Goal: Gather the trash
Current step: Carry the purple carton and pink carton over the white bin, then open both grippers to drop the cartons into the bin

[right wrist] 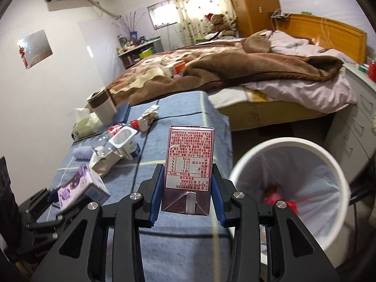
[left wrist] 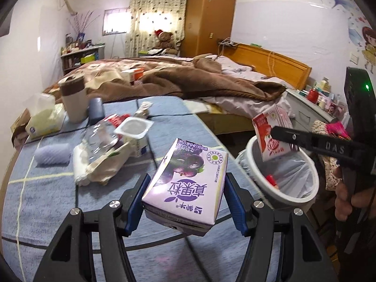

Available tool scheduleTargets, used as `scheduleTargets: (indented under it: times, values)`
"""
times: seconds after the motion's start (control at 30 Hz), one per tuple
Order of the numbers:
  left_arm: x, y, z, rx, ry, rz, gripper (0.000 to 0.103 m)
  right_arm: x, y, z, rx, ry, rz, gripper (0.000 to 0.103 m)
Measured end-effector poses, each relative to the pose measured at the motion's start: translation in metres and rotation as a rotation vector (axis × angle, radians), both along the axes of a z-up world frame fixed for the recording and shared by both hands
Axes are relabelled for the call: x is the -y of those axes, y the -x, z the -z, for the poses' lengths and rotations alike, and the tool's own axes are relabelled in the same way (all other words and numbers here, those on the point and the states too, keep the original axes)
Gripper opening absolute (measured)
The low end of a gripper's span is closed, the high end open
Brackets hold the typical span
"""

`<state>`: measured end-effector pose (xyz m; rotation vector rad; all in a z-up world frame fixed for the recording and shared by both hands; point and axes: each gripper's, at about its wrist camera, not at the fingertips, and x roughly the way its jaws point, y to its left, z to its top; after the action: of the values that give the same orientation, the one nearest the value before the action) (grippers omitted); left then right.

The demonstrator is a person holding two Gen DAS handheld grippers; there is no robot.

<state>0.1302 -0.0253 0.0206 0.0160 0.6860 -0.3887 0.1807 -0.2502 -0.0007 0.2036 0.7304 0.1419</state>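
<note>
We get soft daylight thru the curtained window (left wrist: 154,21), which glares white; rest of room is evenly lit, mildly dim. Fisheye bends edges w/ black corner vignette, and the plastic bottle (left wrist: 101,138) looks motion-blurred.

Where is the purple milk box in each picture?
Left wrist view: the purple milk carton sits low in the middle, clamped between the left tool's blue pads.
Right wrist view: the same carton is at the lower left, lying tilted over the blue bedspread.
Shared landmark: the white trash bin, on the right side of both views.
</note>
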Motion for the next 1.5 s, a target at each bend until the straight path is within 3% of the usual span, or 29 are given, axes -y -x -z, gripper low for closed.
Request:
scheduleTargets:
  times: [0.4, 0.83, 1.2, 1.5]
  values:
    - [0.070, 0.004, -0.010, 0.031, -0.002, 0.138, 0.065, 0.046, 0.037, -0.001, 0.042, 0.027, 0.137, 0.039]
    - [0.145, 0.000, -0.006, 0.018, 0.005, 0.289, 0.065, 0.095, 0.048, 0.018, -0.008, 0.048, 0.266, 0.039]
    - [0.185, -0.009, 0.013, -0.019, -0.054, 0.333, 0.065, 0.118, 0.047, 0.040, -0.069, 0.057, 0.295, 0.039]
    - [0.202, -0.019, 0.025, -0.061, -0.041, 0.341, 0.065, 0.130, 0.038, 0.054, -0.114, 0.053, 0.308, 0.039]
